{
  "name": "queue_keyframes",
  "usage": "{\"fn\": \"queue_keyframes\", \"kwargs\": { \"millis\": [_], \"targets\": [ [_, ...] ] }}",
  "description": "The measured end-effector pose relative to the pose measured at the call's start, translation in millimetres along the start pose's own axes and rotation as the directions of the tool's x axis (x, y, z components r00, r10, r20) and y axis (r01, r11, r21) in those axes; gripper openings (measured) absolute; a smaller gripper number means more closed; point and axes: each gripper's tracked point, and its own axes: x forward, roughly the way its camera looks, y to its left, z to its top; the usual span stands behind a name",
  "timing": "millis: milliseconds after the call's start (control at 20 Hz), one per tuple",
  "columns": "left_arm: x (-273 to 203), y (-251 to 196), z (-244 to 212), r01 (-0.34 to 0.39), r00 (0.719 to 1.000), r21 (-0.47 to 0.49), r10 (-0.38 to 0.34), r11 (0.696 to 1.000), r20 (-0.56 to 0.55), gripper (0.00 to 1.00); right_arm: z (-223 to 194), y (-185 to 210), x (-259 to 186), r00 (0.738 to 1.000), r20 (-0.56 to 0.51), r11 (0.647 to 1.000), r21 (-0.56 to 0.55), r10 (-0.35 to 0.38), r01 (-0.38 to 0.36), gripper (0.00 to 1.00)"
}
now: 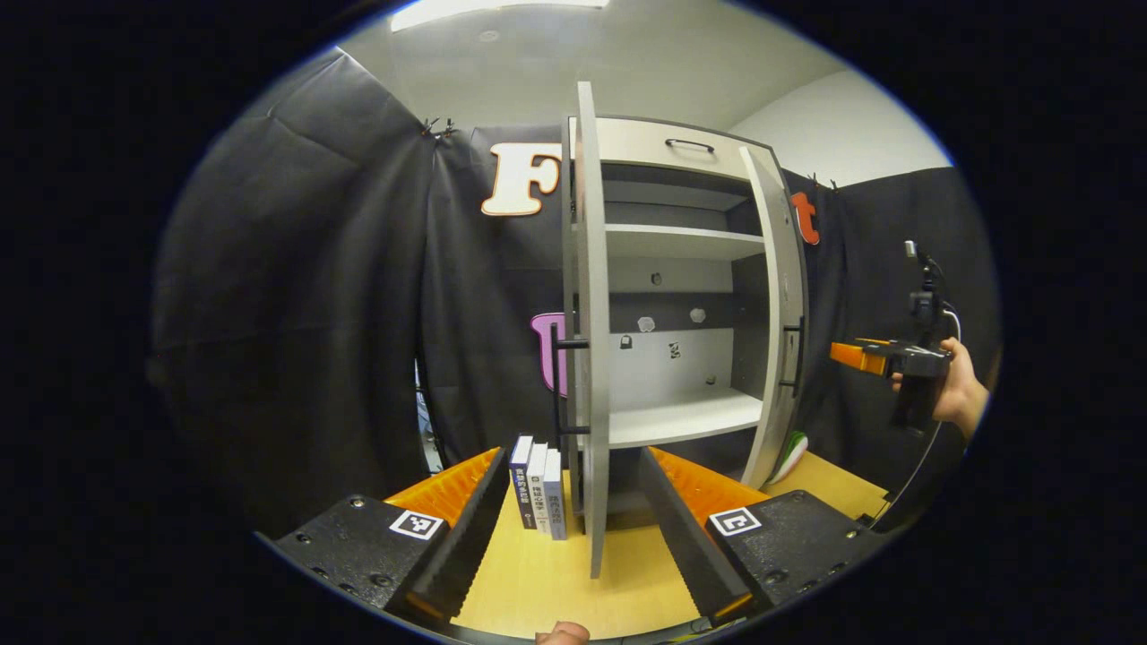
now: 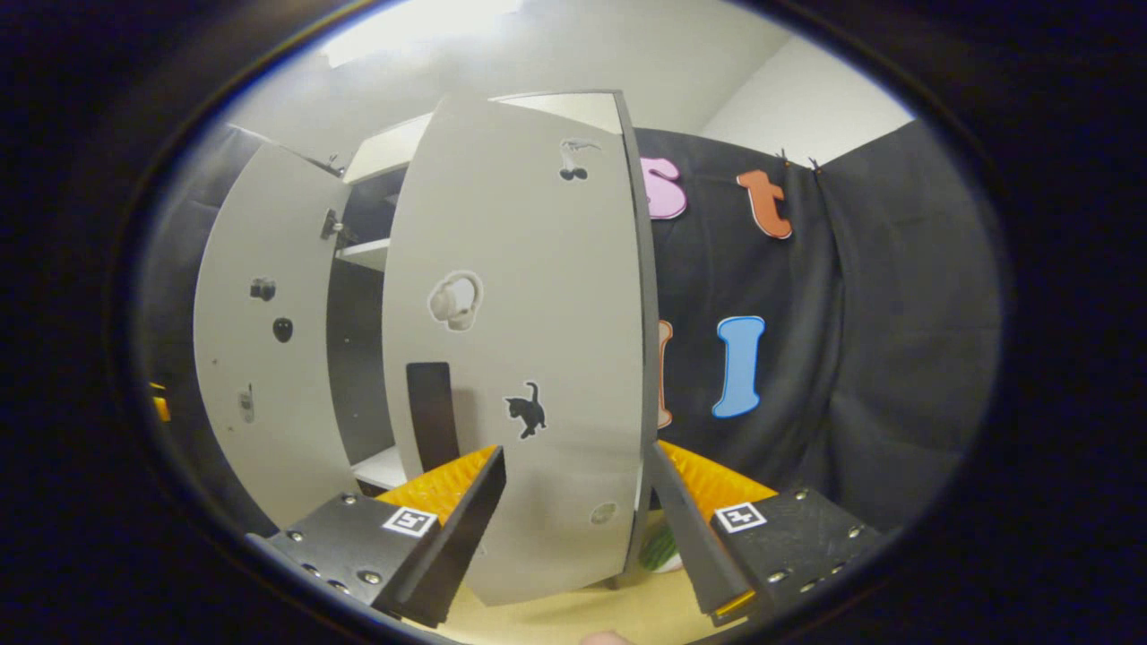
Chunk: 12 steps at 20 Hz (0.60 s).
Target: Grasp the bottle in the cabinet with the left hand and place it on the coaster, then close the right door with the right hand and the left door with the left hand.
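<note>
Cabinet (image 1: 681, 269) straight ahead of left gripper (image 1: 573, 528), both doors open, shelves bare. Left door (image 1: 590, 358) edge-on between spread fingers, untouched. Right gripper (image 2: 573, 520) spread, right door (image 2: 529, 358) just ahead. Books (image 1: 538, 493) beside left finger. Bottle, coaster: cannot tell.

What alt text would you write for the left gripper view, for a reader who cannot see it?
The open left gripper faces the edge of the cabinet's open left door, with bare shelves behind it. Three books stand upright on the wooden table beside the door; a hand holds the right gripper near the open right door.
</note>
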Motion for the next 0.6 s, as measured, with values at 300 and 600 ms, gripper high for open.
{"fn": "queue_keyframes", "kwargs": {
  "millis": [300,600],
  "targets": [
    [17,39,3,0.012,1.0,-0.031,-0.012,0.999,0.006,0.94,6,2,-55,0.999,0.052,0.994,-0.109,-0.015,0.021,0.97],
    [42,69,-7,0.032,0.999,-0.103,-0.036,0.994,-0.037,0.87,-9,-1,-112,0.999,0.052,0.99,-0.139,-0.013,0.02,0.96]
  ]
}}
